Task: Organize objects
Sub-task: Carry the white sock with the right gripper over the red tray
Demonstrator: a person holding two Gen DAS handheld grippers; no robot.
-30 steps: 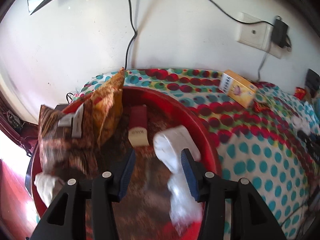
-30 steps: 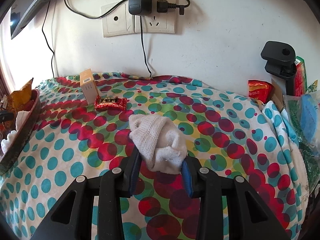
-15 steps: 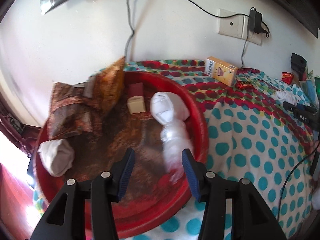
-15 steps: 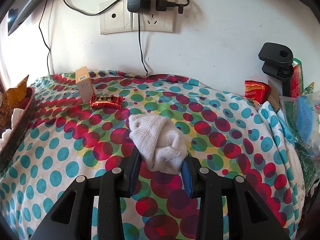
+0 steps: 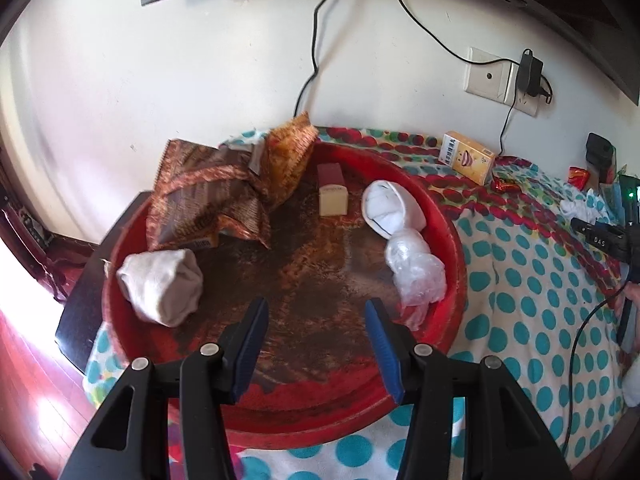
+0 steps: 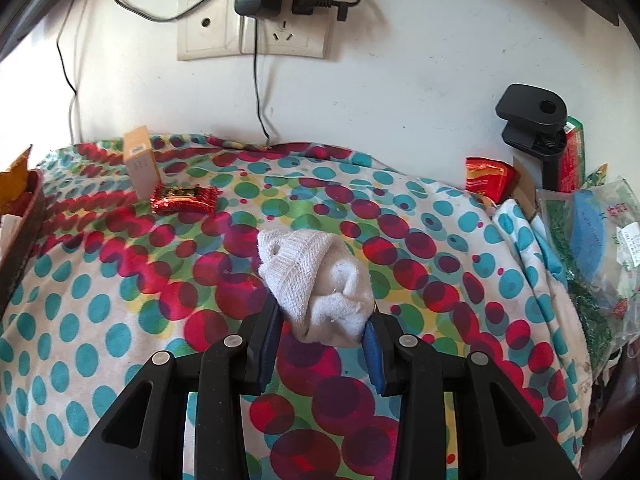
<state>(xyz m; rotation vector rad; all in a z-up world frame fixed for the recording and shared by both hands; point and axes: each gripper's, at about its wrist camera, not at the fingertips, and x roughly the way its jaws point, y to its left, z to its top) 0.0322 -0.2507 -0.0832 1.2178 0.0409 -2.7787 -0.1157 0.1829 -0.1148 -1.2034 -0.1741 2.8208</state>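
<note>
In the left wrist view a round red tray (image 5: 456, 264) holds snack bags (image 5: 208, 200), a small box (image 5: 332, 192), a rolled white sock (image 5: 160, 284) and a white item with clear plastic wrap (image 5: 412, 264). My left gripper (image 5: 316, 316) is open and empty above the tray's near side. In the right wrist view my right gripper (image 6: 322, 322) is shut on a rolled white sock (image 6: 316, 280), held over the polka-dot cloth (image 6: 120, 280). The tray's edge (image 6: 20, 232) shows at far left.
An orange box (image 6: 140, 164) and a red candy bar (image 6: 184, 199) lie on the cloth near the wall. A red packet (image 6: 488, 176), a black clamp (image 6: 532, 120) and plastic bags (image 6: 588, 240) crowd the right side. Cables hang from wall sockets (image 6: 256, 28).
My left gripper pulled back and up from the tray, leaving the white wrapped item lying inside by the right rim. My right gripper stayed shut on the sock, with only a slight shift.
</note>
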